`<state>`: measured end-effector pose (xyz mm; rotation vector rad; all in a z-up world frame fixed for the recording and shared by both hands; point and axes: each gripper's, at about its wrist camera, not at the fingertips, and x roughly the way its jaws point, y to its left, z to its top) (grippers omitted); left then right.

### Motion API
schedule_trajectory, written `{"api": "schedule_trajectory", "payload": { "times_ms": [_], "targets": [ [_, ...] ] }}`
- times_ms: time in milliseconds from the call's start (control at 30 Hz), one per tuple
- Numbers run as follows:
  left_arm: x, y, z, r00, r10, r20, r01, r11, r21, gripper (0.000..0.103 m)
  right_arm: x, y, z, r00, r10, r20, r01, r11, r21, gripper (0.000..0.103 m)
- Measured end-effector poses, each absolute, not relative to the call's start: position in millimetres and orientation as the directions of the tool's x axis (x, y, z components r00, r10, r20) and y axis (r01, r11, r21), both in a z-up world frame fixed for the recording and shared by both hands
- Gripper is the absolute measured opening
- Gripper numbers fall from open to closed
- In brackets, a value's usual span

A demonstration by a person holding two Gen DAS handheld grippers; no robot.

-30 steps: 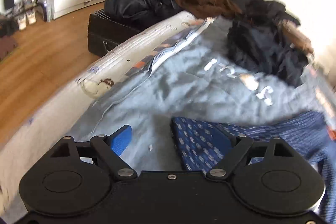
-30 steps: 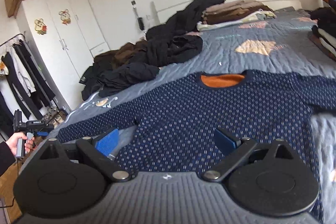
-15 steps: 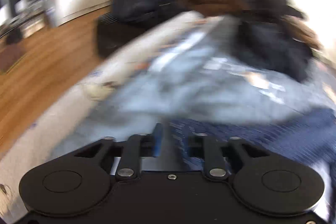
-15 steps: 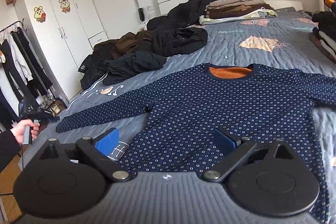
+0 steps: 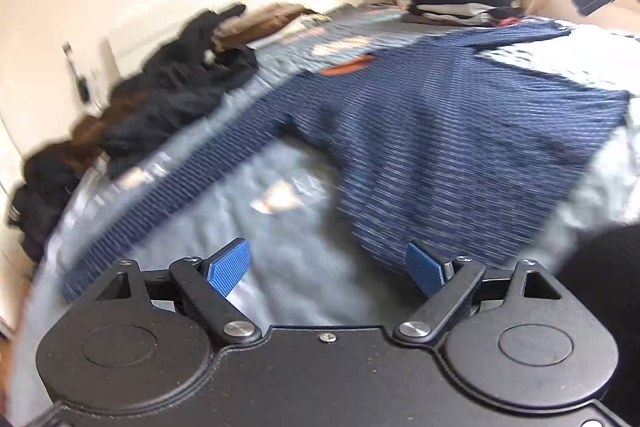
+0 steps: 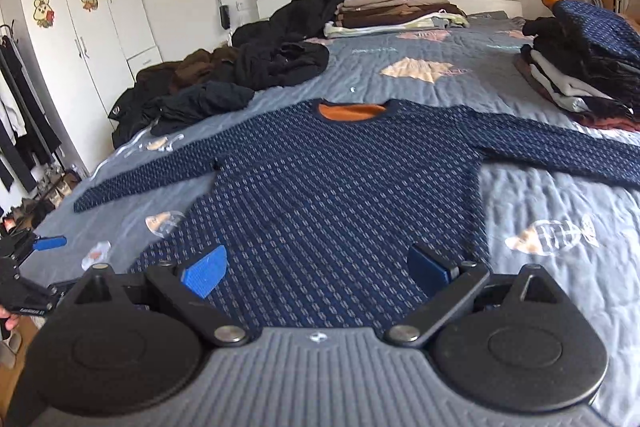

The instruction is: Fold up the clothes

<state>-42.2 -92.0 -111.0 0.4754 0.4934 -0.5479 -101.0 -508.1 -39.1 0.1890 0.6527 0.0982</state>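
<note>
Right wrist view: navy patterned sweater [image 6: 340, 179] lies spread flat on the bed [image 6: 540, 195], directly ahead of right tongs [image 6: 316, 267], spread wide, empty. Left tongs [image 5: 326, 267] likewise agape, gripping nothing.

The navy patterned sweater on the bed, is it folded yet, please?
Spread flat: the sweater lies face up, both sleeves stretched out sideways.

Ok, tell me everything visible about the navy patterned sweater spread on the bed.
The navy knit sweater with small pale flecks lies flat, front up, on the grey-blue quilted bedspread. Its round collar shows an orange lining and points toward the headboard. Both long sleeves are spread outward, the hem nearest the cameras. It is unfolded. The open right gripper hovers over the hem; the open left gripper is near the hem corner.
</note>
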Motion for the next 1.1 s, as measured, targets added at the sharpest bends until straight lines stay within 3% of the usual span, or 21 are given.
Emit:
{"api": "schedule_trajectory", "payload": {
  "times_ms": [333,467,600,900,933,1000,1033,1100],
  "targets": [
    [-84,-119,-145,0.779,-0.326,-0.536,0.552,0.763,0.337,0.077,-154,-519,-58,0.788,0.159,-0.594,-0.008,0.968,0.249,0.097],
    [-86,-129,-151,0.818,-0.307,-0.487,0.493,0.809,0.320,0.075,-172,-522,-63,0.788,0.153,-0.596,0.004,0.967,0.253,0.097],
    [-81,-141,-158,0.848,-0.269,-0.456,0.438,0.840,0.320,0.060,-185,-524,-64,0.793,0.145,-0.592,0.026,0.962,0.270,0.097],
    [-84,-167,-173,0.917,-0.228,-0.326,0.358,0.831,0.426,0.058,-204,-525,-62,0.814,0.105,-0.571,0.039,0.971,0.234,0.097],
    [-84,-170,-175,0.920,-0.229,-0.318,0.358,0.823,0.442,0.054,-206,-527,-63,0.814,0.097,-0.572,0.037,0.975,0.219,0.097],
    [-83,-175,-179,0.923,-0.222,-0.313,0.354,0.809,0.470,0.019,-207,-534,-64,0.812,0.078,-0.579,0.043,0.981,0.191,0.097],
    [-81,-174,-180,0.923,-0.212,-0.321,0.349,0.811,0.470,0.011,-207,-538,-65,0.809,0.066,-0.584,0.049,0.982,0.180,0.097],
    [-77,-172,-183,0.922,-0.190,-0.337,0.339,0.818,0.466,0.010,-209,-545,-67,0.807,0.055,-0.588,0.066,0.981,0.181,0.097]
  ]
}}
